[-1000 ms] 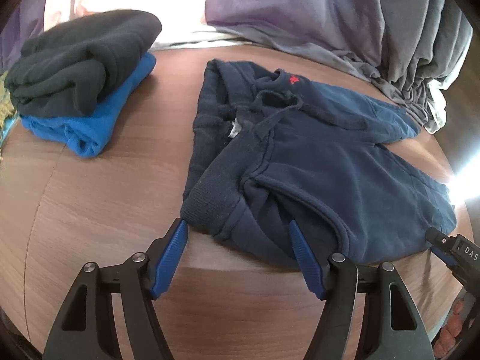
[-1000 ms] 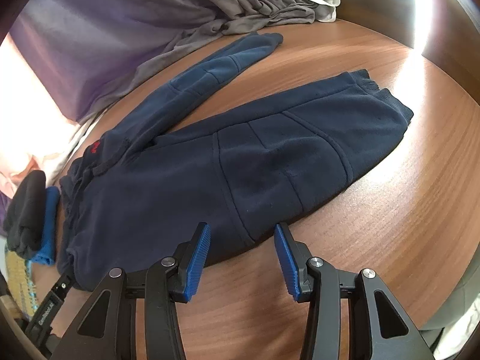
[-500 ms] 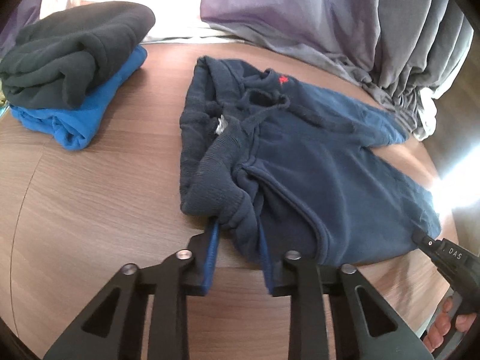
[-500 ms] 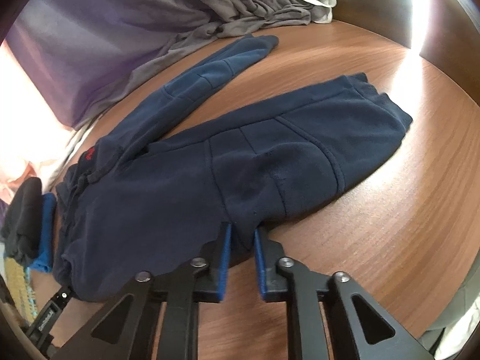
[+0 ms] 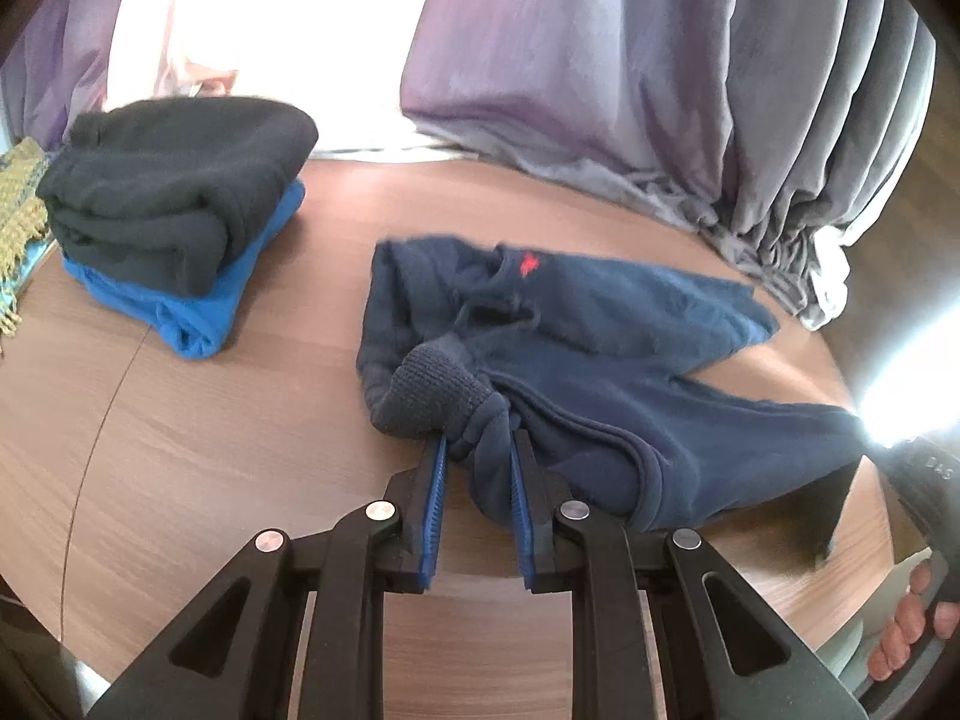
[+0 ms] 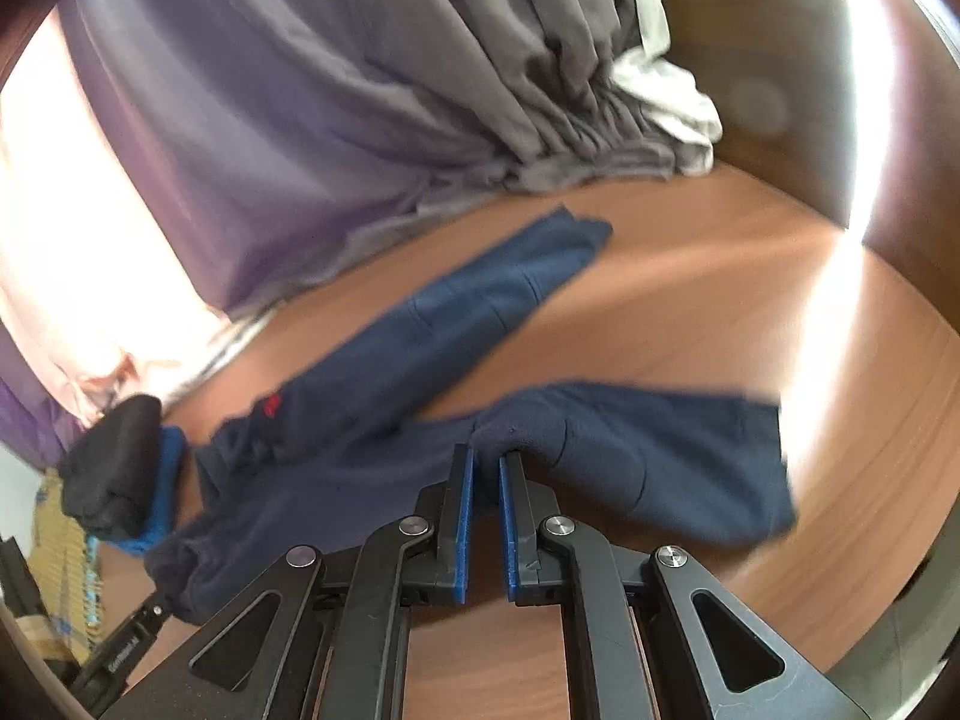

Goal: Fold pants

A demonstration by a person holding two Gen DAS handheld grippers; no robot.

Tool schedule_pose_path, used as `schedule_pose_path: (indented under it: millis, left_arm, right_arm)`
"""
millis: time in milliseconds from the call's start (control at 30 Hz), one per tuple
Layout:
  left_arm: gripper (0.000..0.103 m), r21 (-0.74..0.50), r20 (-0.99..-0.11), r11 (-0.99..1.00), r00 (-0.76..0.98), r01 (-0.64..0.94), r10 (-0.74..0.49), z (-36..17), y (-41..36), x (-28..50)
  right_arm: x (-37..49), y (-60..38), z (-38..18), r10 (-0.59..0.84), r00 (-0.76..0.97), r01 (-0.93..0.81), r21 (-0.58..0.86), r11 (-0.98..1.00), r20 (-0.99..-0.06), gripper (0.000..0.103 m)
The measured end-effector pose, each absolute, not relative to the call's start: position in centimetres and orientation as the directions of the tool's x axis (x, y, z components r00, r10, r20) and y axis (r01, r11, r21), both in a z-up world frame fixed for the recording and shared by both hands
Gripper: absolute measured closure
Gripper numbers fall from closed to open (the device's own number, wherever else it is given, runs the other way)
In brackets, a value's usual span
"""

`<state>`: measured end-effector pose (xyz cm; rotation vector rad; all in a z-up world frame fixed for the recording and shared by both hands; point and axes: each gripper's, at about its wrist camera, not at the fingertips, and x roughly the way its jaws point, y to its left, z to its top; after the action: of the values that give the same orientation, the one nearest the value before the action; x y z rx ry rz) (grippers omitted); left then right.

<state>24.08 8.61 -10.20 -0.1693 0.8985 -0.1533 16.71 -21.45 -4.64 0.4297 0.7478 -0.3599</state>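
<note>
Navy blue pants (image 5: 600, 324) with a small red logo lie on the round wooden table (image 5: 228, 438). My left gripper (image 5: 477, 450) is shut on the near waistband corner and holds it lifted off the table. My right gripper (image 6: 486, 462) is shut on the near leg of the pants (image 6: 630, 450), partway along its edge, and lifts it. The far leg (image 6: 480, 300) lies flat toward the curtain. The right view is blurred.
A folded stack of a black garment (image 5: 174, 186) on a bright blue one (image 5: 198, 306) sits at the table's left back. A grey-purple curtain (image 5: 630, 78) hangs along the far edge. A yellow woven cloth (image 5: 18, 216) lies at far left.
Both grippers closed on the pants from open a second ago. They have since lifted the near edge off the table, and the fabric bunches up at the jaws.
</note>
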Motion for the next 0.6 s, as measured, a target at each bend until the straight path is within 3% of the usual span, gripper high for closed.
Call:
schedule_pose_path:
  millis: [67, 233, 600]
  left_arm:
    - [0.089, -0.200, -0.749, 0.978, 0.634, 0.057, -0.190, -9.2, 8.2, 24.2]
    - [0.092, -0.172, -0.720, 0.984, 0.677, 0.042, -0.155, -8.3, 7.2, 25.1]
    - [0.094, -0.176, -0.689, 0.984, 0.715, -0.008, -0.117, -7.7, 6.3, 26.9]
  right_arm:
    - [17.2, -21.9, -3.8, -0.166, 0.690, 0.450, 0.237, 0.861, -0.705, 0.095]
    - [19.2, -23.1, -2.6, -0.144, 0.706, 0.410, 0.235, 0.881, -0.694, 0.094]
    - [24.4, -24.4, -1.9, -0.071, 0.721, 0.323, 0.244, 0.914, -0.690, 0.094]
